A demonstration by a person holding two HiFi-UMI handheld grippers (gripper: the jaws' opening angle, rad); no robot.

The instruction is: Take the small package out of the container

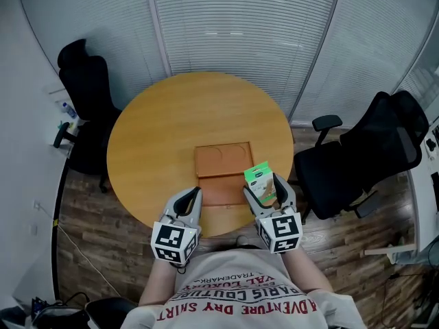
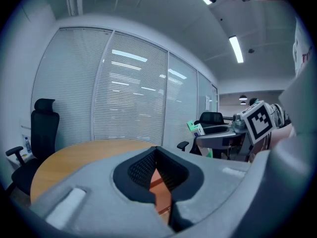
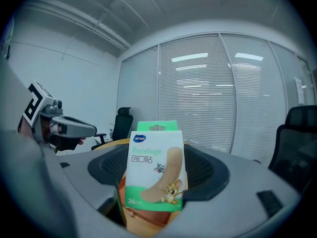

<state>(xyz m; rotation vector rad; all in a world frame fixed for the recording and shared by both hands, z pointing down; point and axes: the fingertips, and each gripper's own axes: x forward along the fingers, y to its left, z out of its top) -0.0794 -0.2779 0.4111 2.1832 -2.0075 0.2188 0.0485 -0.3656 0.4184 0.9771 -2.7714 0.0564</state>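
Pinching the small package (image 1: 258, 178) upright, right hand-held gripper (image 1: 267, 189) above the container's (image 1: 223, 157) right edge, left hand-held gripper (image 1: 188, 199) pressed together

The small package (image 3: 154, 167) is green and white, the container (image 1: 223, 160) orange-brown, the table (image 1: 158, 132) light wood.

Head view overhead; 2 gripper views low, sharing table (image 1: 171, 129).

Round wooden table (image 1: 158, 136), black chair (image 1: 86, 88) beside it, blinds (image 1: 240, 19) behind
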